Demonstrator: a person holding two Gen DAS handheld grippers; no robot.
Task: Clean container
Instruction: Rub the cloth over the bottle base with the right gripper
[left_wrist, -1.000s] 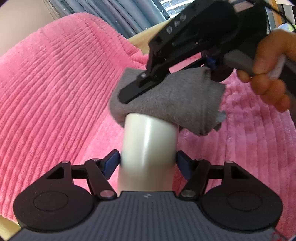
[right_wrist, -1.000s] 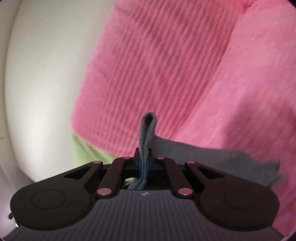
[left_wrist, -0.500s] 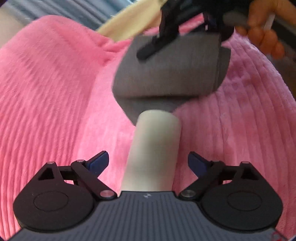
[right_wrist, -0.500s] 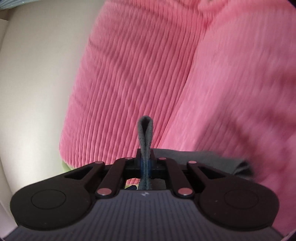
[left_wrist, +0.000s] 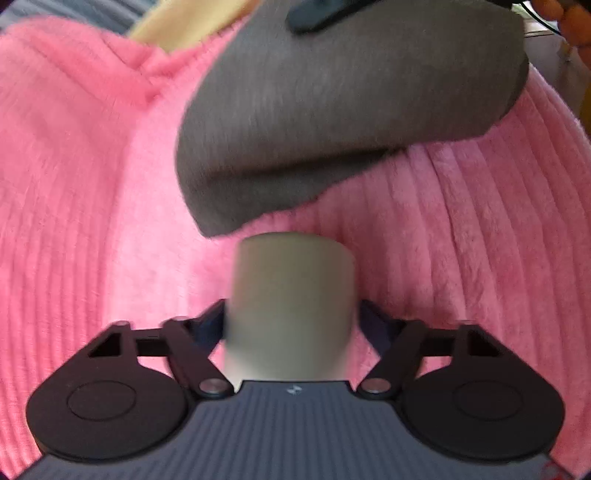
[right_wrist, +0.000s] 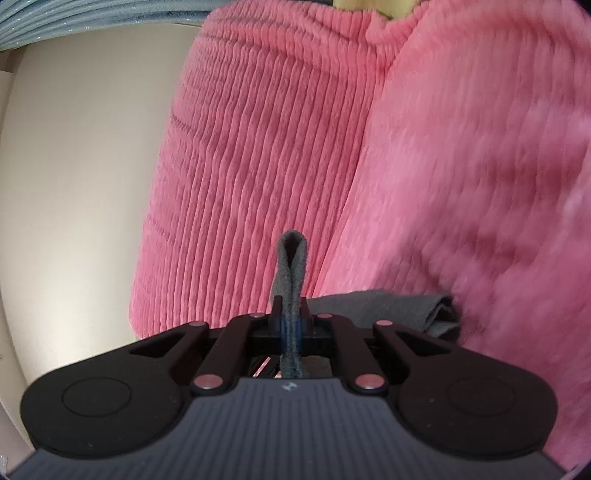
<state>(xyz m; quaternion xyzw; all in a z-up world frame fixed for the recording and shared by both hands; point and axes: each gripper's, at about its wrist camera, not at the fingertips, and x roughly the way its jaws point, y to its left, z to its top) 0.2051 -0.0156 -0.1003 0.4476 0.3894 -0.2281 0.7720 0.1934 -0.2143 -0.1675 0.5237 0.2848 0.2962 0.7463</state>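
A white cylindrical container (left_wrist: 291, 306), blurred by motion, stands between the fingers of my left gripper (left_wrist: 291, 321), which is shut on its sides. A grey cloth (left_wrist: 347, 110) hangs just above and beyond the container's top, held by my right gripper, whose black body (left_wrist: 321, 14) shows at the upper edge. In the right wrist view my right gripper (right_wrist: 291, 321) is shut on a fold of the grey cloth (right_wrist: 291, 266), which sticks up between the fingers and spreads to the right.
A pink ribbed blanket (left_wrist: 74, 184) fills the ground under both grippers and shows in the right wrist view (right_wrist: 258, 166). A pale wall (right_wrist: 74, 184) lies left of it. A yellow surface (left_wrist: 192, 18) peeks out at the top.
The left gripper opened around the container half a second ago and has closed on it again. The cloth has lifted off the container's top and come closer to the camera.
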